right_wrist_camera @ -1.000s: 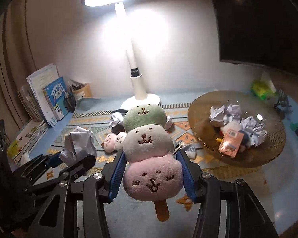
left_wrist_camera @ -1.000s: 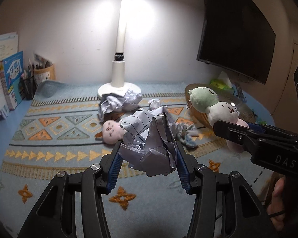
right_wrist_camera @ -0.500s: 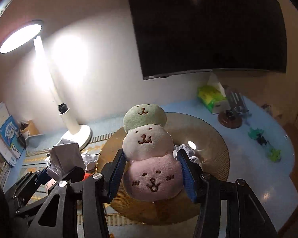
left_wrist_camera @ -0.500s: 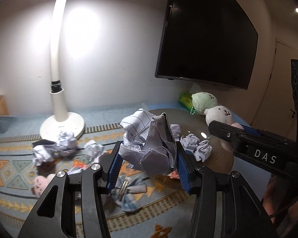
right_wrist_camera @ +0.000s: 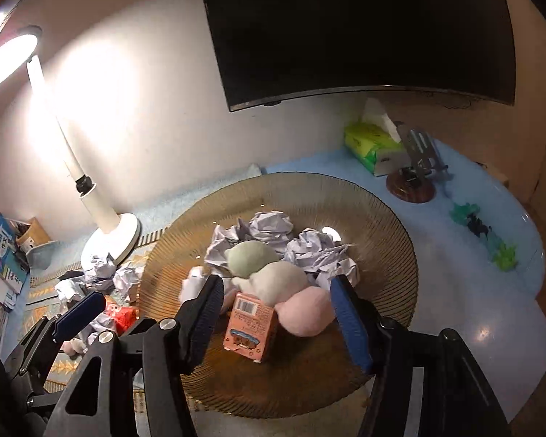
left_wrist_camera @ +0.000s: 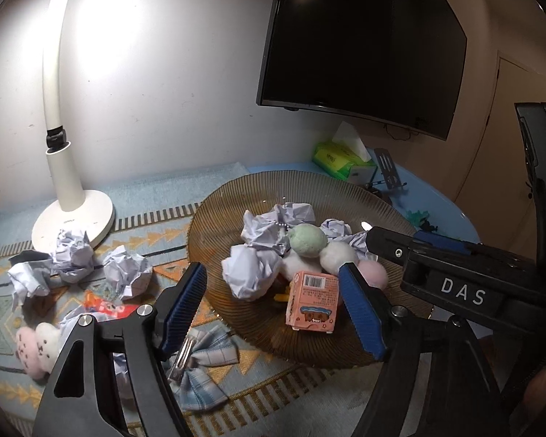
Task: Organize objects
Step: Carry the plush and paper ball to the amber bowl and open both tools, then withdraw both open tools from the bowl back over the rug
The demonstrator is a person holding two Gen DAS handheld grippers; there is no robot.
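Two grippers: both over the near half of the brown ribbed plate (left_wrist_camera: 236,196), each with jaws apart and nothing between the pads.
Left gripper (left_wrist_camera: 273,309): jaws have just been opening; released; the crumpled paper ball (left_wrist_camera: 249,275) lies on the plate ahead of its fingers, clear of both blue pads.
Right gripper (right_wrist_camera: 276,317): jaws have just been opening; released; pads stand either side of the plush and the carton without pressing on them.
Three-ball plush (right_wrist_camera: 273,276): green, white and pink balls in a row, lying tilted on the plate; pink end nearest the right gripper, green end against the paper wads.
Pink carton (right_wrist_camera: 251,327): upright on the plate, barcode on top, touching the plush's pink ball.
Paper wads on plate (right_wrist_camera: 269,225): several, bunched at the centre and far side behind the plush.
Plate position: on the desk's right part, its left rim over the edge of the patterned mat (left_wrist_camera: 163,225).
Mat contents: more crumpled paper (left_wrist_camera: 127,271) near the lamp base (left_wrist_camera: 72,218); a small pink-and-white plush (left_wrist_camera: 36,346) at the mat's near left; a checked blue bow with metal clip (left_wrist_camera: 204,364) just beside the plate's near-left rim; a red wrapper (left_wrist_camera: 105,304) between them.
Desk far right corner: green tissue box (right_wrist_camera: 375,145), a metal stand (right_wrist_camera: 418,167) beside it.
Wall: dark screen (left_wrist_camera: 360,36) above the plate.
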